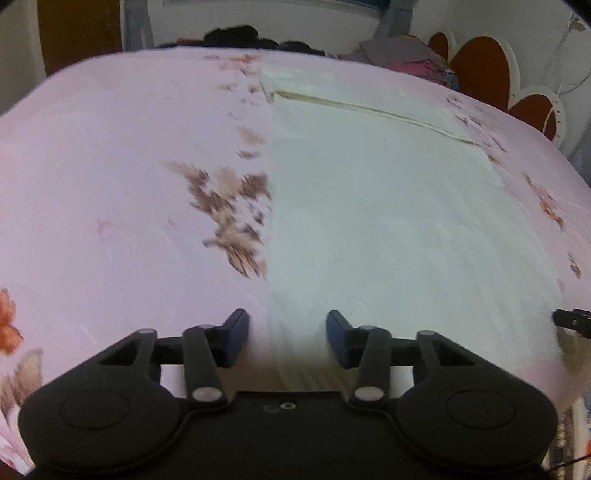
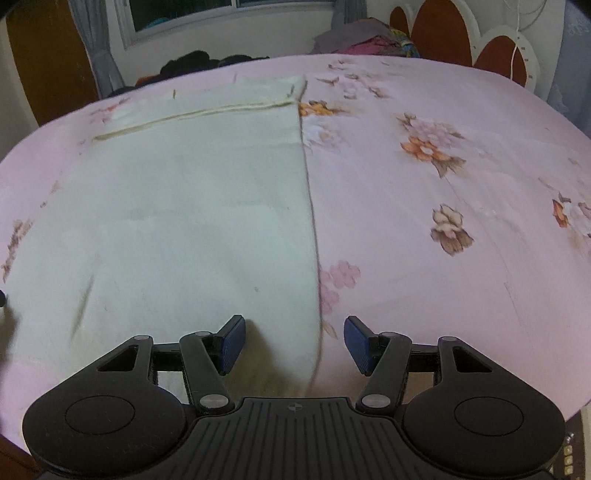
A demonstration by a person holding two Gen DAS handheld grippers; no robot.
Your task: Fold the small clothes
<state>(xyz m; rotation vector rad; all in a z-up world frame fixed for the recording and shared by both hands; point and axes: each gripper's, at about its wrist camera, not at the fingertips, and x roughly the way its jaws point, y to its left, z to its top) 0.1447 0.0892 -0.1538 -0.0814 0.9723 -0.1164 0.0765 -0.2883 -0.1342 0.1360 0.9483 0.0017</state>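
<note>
A white cloth [image 2: 184, 206] lies flat on the pink flowery bed [image 2: 424, 221]. The left hand-held gripper [image 1: 287, 338] and right hand-held gripper [image 2: 294, 343] hang over its near corners, jaws apart, holding nothing.

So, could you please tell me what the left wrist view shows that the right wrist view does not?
Only the left wrist view: the left gripper open over the pale cloth's left edge, plus the other gripper's tip at the right border. Only the right wrist view: the right gripper open over the cloth's right edge, and a window. Both: the cloth flat on the pink floral bedsheet, and a clothes pile behind.
</note>
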